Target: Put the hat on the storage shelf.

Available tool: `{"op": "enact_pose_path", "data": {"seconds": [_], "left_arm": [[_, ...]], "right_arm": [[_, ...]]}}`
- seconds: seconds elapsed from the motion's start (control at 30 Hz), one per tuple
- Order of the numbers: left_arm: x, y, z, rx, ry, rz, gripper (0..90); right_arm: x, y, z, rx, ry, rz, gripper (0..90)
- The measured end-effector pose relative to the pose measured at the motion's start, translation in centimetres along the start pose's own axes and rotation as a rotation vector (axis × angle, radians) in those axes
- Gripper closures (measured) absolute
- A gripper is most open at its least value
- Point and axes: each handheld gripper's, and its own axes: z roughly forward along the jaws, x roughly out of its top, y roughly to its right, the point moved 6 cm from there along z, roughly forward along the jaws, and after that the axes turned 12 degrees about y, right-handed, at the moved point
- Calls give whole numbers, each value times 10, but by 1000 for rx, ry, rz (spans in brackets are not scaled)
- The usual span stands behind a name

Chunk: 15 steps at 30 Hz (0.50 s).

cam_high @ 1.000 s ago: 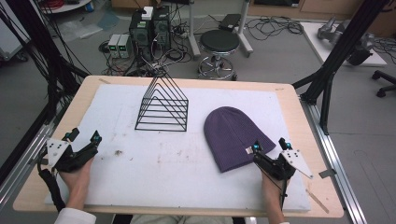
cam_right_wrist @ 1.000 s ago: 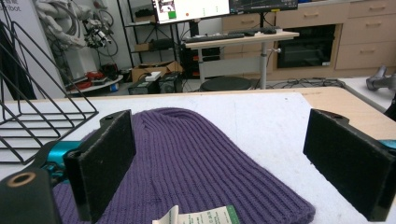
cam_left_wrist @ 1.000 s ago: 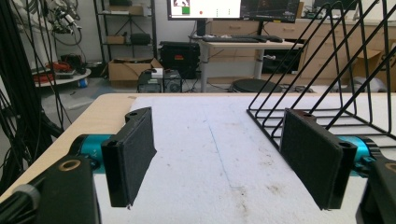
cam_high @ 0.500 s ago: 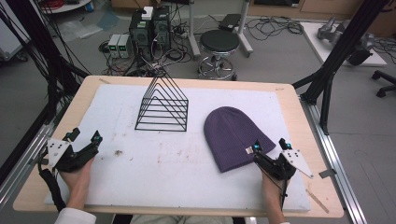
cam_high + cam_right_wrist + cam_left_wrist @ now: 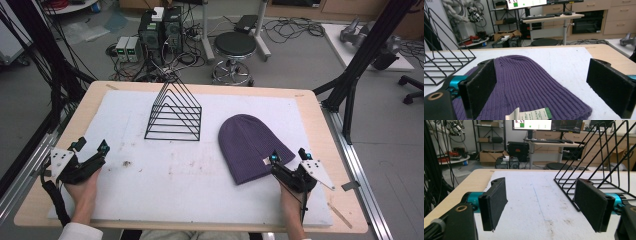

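A purple knit beanie [image 5: 251,145] lies flat on the white mat [image 5: 175,175], right of centre, with a white label [image 5: 529,115] at its near brim. A black wire triangular rack [image 5: 174,112] stands behind the centre. My right gripper [image 5: 290,156] is open at the beanie's near right edge, its left jaw over the brim, nothing between the jaws [image 5: 544,92]. My left gripper [image 5: 91,146] rests open at the mat's left edge, jaws wide [image 5: 544,207], well short of the rack [image 5: 599,162].
The mat covers a wooden table [image 5: 320,107] with metal rails at both sides. Black frame posts [image 5: 357,65] rise at the far corners. A stool [image 5: 235,50] and computer boxes [image 5: 160,30] stand on the floor beyond the table.
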Motion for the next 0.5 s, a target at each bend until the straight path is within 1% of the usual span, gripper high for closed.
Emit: {"op": "enact_pose_path", "data": {"seconds": [0.07,0.1,0.2,0.27,0.37,0.5], "left_arm": [[0,0,0,0,0,0,266],[0,0,0,0,-1,0,266],[0,2,0,-7,-1,3,266],[0,2,0,-9,-2,6,266],[0,3,0,-10,-2,7,266],[0,3,0,-7,-3,9,266]], "right_arm": [[1,0,0,3,-3,5,85],[5,1,2,17,-11,25,84],[17,1,5,38,-16,39,84],[26,2,7,51,-5,16,85],[37,3,13,70,-10,-25,85],[48,0,21,96,-31,-35,85]]}}
